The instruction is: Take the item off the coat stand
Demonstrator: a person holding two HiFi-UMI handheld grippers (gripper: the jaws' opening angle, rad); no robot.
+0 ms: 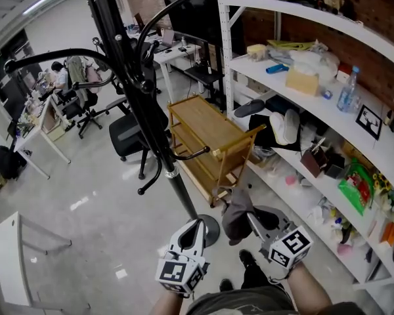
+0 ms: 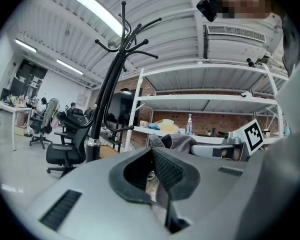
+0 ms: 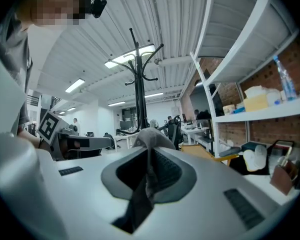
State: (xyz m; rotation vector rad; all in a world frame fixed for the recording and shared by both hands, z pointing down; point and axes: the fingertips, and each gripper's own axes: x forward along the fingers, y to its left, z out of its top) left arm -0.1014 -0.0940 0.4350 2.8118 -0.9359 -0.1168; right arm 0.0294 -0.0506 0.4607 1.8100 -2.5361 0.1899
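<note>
Grey cloth item point(image 1: 233, 223) hanging clear of coat stand point(image 1: 127, 77), near its base; kind unclear, part bunching behind right claw point(image 1: 251, 218), which is clamping it tight. Left claw point(image 1: 200, 224) sitting closed, gripping nothing. Glossy floor point(image 1: 85, 195) reflecting lights; shelving point(image 1: 302, 97) running along right.

Both forearms reach forward, low in the head view. The left hand-held gripper point(image 1: 196, 226) points ahead with its jaws together — nothing between them. The right hand-held gripper point(image 1: 251, 216), just beside it, is clamped on a grey cloth point(image 1: 234, 220).
</note>
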